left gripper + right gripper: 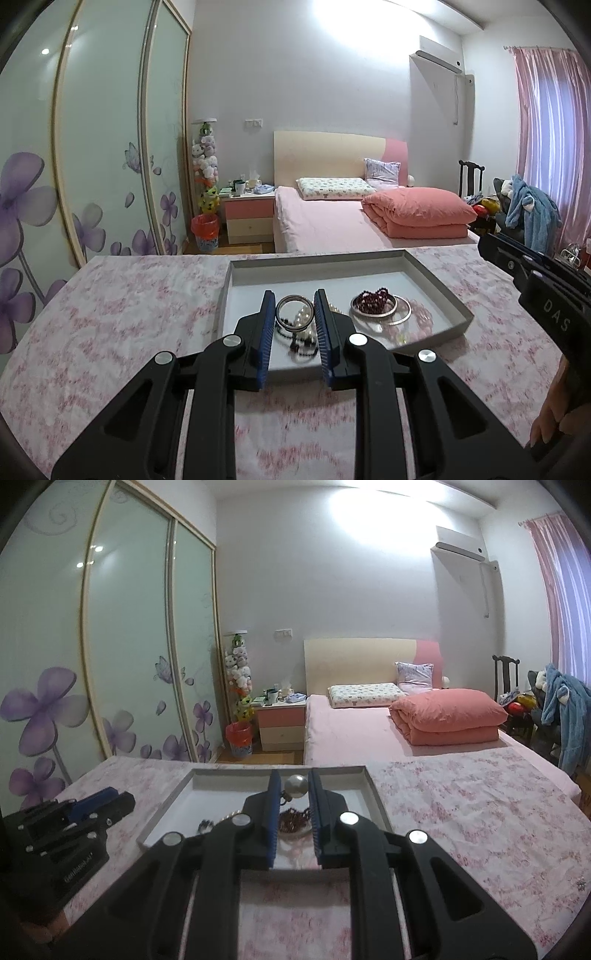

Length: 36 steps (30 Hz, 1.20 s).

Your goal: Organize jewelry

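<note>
Right now both grippers hover over the grey tray (436,284), which sits on a tabletop (122,306) draped in a pink-flowered cloth. All the jewelry lies in that tray. At its near left is a tangle: a pearl strand (304,319), a dark bead chain (301,347) and a metal bangle (294,312). To the right, a dark red bead bracelet (375,297) rests across two more silver bangles (395,312), with a faint pink bead bracelet (417,321) just beside them.

The left gripper (294,314) has its blue fingers (267,321) standing on either side of the single bangle, and they look to be pinching it by its rim, though whether the pads truly press I cannot say for certain. The right gripper (293,794) has its fingers closed on a round pearl-like ball (296,785) with a small ring hanging from it, held up above the red beads.

I judge this to be the sorting step, each hand lifting one piece clear of the pile. Next, each piece needs carrying to a bare part of the tray, probably the far side, and setting down apart from the others. The bangle needs care so it drags no pearls along.
</note>
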Motion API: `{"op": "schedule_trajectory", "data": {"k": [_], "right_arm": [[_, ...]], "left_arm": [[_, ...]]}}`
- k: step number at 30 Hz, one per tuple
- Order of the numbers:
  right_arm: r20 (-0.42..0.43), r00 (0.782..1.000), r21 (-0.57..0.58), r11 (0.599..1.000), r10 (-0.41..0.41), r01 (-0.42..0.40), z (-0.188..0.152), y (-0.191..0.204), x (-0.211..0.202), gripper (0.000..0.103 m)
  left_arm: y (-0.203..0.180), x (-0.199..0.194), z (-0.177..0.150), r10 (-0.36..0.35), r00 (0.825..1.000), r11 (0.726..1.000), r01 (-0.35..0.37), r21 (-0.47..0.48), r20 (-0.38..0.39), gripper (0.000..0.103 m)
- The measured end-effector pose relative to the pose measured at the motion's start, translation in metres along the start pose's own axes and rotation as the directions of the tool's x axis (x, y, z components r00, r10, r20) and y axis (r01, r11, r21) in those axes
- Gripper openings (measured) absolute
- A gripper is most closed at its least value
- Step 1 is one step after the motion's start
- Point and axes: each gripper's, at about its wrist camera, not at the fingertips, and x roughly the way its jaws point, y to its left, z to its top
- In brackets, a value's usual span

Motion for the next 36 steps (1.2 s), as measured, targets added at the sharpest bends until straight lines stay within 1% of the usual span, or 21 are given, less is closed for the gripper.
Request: {"op": "schedule_trajectory", "data": {"k": [3,9,15,17,18,19,20,21,22,24,27,29,33,35,36], "right_arm": [[-0.02,1.0,0.005,1.0,0.004,-0.004,0.003,-0.001,0.02,0.016],[-0.1,0.995,0.038,0.999,0.024,-0.02,0.0,-0.008,0.071,0.016],[-0.177,0.982,0.115,0.993,0.061,-0.041,-0.006,-0.017,0.111,0.016],[-0.207,0.975,0.144,0.988,0.085,-0.056,-0.008,-0.021,0.121,0.017],[-0.219,0.971,0.16,0.985,0.095,-0.061,-0.009,-0.022,0.124,0.018],[-0.226,0.969,0.167,0.984,0.099,-0.061,-0.01,-0.023,0.125,0.028],[-0.223,0.97,0.17,0.983,0.099,-0.061,-0.01,-0.024,0.125,0.039],[-0.21,0.974,0.169,0.984,0.09,-0.055,-0.011,-0.026,0.121,0.042],[-0.206,0.975,0.169,0.984,0.085,-0.05,-0.011,-0.028,0.118,0.045],[-0.201,0.976,0.184,0.982,0.082,-0.045,-0.01,-0.033,0.111,0.045],[-0.19,0.979,0.205,0.978,0.072,-0.033,-0.009,-0.04,0.097,0.046],[-0.185,0.981,0.211,0.977,0.065,-0.025,-0.008,-0.044,0.085,0.052],[-0.172,0.984,0.183,0.983,0.049,-0.017,-0.009,-0.041,0.05,0.059],[-0.163,0.985,0.168,0.985,0.05,-0.022,-0.01,-0.036,0.034,0.066],[-0.159,0.986,0.158,0.987,0.051,-0.025,-0.012,-0.033,0.022,0.067]], "left_arm": [[-0.002,0.021,0.003,-0.018,1.0,1.0,0.018,-0.002,-0.02,0.023],[-0.002,0.059,0.003,-0.045,0.997,0.999,0.044,-0.016,-0.071,0.023],[-0.001,0.092,0.0,-0.071,0.988,0.997,0.065,-0.044,-0.141,0.023],[-0.002,0.1,-0.002,-0.081,0.983,0.996,0.073,-0.057,-0.164,0.023],[0.0,0.103,-0.003,-0.083,0.981,0.995,0.072,-0.071,-0.174,0.023],[0.001,0.104,-0.004,-0.088,0.98,0.994,0.075,-0.079,-0.177,0.023],[0.004,0.106,-0.004,-0.097,0.978,0.992,0.081,-0.092,-0.182,0.024],[0.006,0.105,-0.003,-0.104,0.978,0.991,0.086,-0.1,-0.183,0.028],[0.009,0.103,-0.003,-0.106,0.978,0.99,0.088,-0.108,-0.179,0.038],[0.017,0.094,0.0,-0.099,0.983,0.989,0.081,-0.12,-0.153,0.049],[0.03,0.079,0.004,-0.099,0.987,0.987,0.08,-0.141,-0.129,0.05],[0.038,0.066,0.005,-0.091,0.989,0.986,0.073,-0.153,-0.114,0.052],[0.058,0.031,-0.001,-0.062,0.995,0.982,0.046,-0.182,-0.084,0.064],[0.065,0.012,-0.005,-0.041,0.996,0.983,0.026,-0.183,-0.077,0.068],[0.067,0.006,-0.007,-0.031,0.997,0.983,0.018,-0.18,-0.074,0.071]]}}
